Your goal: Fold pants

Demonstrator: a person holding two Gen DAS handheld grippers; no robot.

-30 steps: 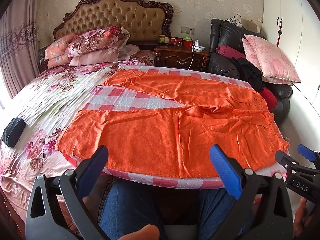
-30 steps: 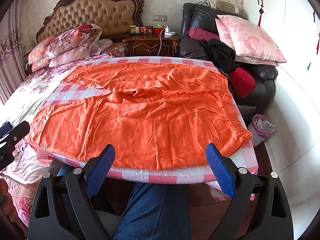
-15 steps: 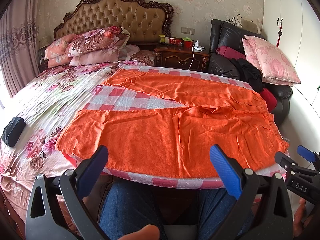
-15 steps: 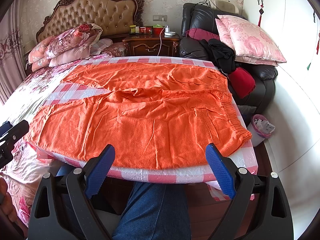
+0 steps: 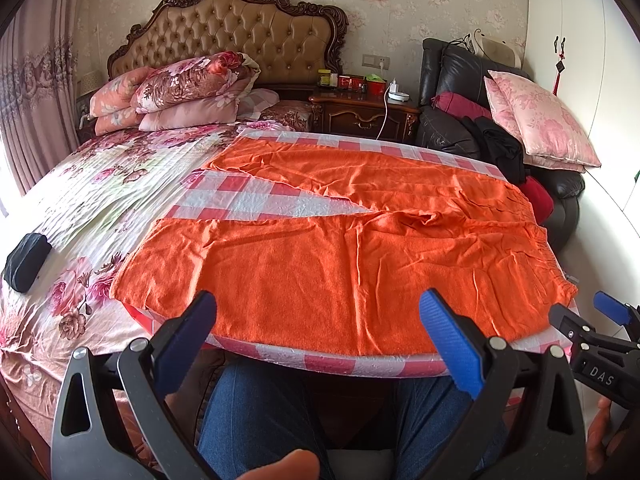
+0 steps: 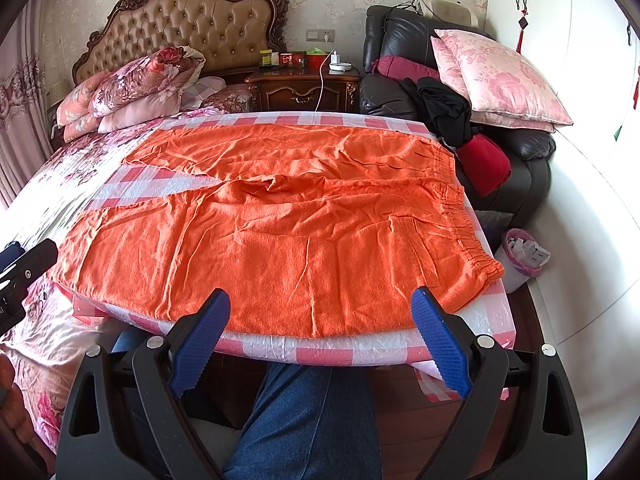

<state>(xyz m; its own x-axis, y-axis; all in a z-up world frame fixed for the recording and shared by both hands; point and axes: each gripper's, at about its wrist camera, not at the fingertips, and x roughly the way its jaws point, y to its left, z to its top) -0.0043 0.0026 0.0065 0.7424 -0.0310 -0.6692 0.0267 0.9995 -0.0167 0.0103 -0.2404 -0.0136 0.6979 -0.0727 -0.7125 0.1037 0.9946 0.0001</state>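
Orange pants (image 5: 340, 264) spread flat on checkered surface (image 5: 256, 200) over bed, legs apart, waistband at right. Left hand-held gripper (image 5: 320, 344) and right hand-held gripper (image 6: 320, 332) both agape, empty, short of near edge. Fabric looks soft, light, limp; likely best pinched at hem and waistband corners.

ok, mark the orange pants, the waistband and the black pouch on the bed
orange pants (image 6: 280, 248), right wrist view, near leg.
waistband (image 6: 464, 220), right wrist view, gathered elastic edge.
black pouch (image 5: 26, 262), left wrist view, its middle.

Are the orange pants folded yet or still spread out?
Spread out: the orange pants lie flat, both legs apart, checkered cloth showing between.
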